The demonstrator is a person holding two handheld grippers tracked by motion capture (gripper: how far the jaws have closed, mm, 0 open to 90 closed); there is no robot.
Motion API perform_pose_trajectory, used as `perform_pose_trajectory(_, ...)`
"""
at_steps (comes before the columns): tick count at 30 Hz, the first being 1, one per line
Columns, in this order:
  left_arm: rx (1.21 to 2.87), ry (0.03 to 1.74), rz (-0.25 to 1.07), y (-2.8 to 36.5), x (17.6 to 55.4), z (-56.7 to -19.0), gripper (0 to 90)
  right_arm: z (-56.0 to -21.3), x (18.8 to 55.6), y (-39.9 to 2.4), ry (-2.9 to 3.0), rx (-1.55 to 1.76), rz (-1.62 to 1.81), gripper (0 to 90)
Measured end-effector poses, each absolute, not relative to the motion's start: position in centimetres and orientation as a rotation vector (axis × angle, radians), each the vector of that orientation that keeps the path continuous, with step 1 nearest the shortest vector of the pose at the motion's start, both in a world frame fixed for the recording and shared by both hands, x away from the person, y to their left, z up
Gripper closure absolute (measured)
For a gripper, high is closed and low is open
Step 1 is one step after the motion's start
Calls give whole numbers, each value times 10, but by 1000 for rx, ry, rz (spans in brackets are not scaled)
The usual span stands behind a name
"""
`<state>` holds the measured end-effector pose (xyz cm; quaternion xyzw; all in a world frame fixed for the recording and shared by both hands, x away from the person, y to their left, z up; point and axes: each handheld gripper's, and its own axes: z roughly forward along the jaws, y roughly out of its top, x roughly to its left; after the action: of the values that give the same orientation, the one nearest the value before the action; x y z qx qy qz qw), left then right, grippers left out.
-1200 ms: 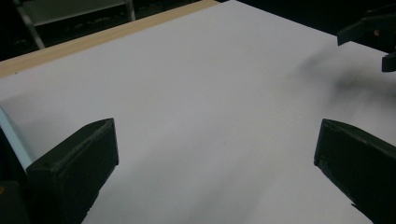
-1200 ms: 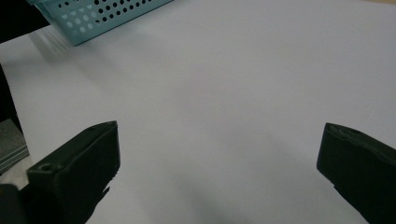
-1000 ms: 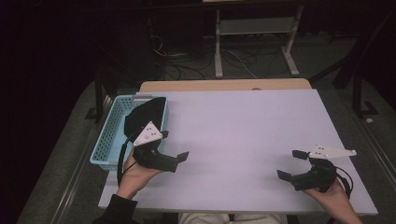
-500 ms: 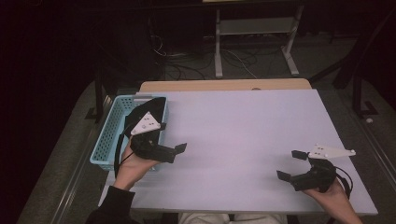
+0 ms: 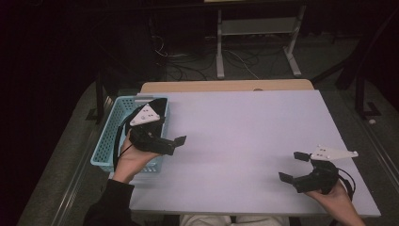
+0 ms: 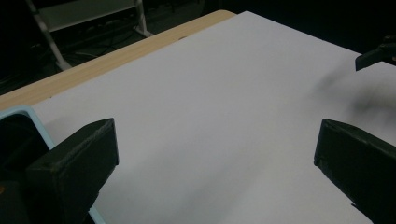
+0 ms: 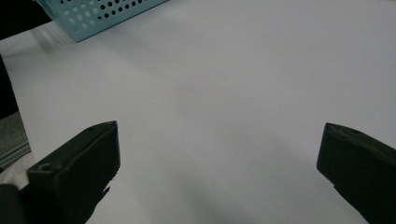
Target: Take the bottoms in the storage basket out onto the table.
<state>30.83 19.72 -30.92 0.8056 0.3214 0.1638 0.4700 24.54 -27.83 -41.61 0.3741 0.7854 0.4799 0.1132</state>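
My left gripper (image 5: 173,145) is held at the right rim of a light blue perforated basket (image 5: 104,141), its jaws wide open, pointing right over the white tabletop (image 5: 244,127). In the left gripper view the left gripper (image 6: 215,163) has nothing between its jaws, and the basket's rim (image 6: 29,113) shows by the left jaw. My right gripper (image 5: 292,166) rests low near the table's front right corner, open and empty, pointing left. The right gripper view shows the right gripper (image 7: 217,158) above bare white surface, with the basket (image 7: 98,11) far off.
Something black (image 5: 159,106) lies inside the basket at its far end. A wooden strip (image 5: 226,86) borders the table's far edge. Beyond it stand a metal stand (image 5: 254,37) and cables on a dark floor. The other gripper's jaw tip (image 6: 377,53) shows at the upper right of the left gripper view.
My left gripper has moved away from the front edge, farther up along the basket's right side. The right gripper has stayed where it was.
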Motion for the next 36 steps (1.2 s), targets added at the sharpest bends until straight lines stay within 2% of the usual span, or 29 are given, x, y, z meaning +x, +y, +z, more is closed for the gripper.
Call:
perform_pose_trajectory(12, 1975, 811, 410, 200, 322, -300, 0, -417, 246, -278, 2309, 1088, 1405, 0)
perform_pose_trajectory(36, 1899, 966, 382, 229, 358, -307, 0, -417, 246, -277, 2317, 1088, 1397, 0)
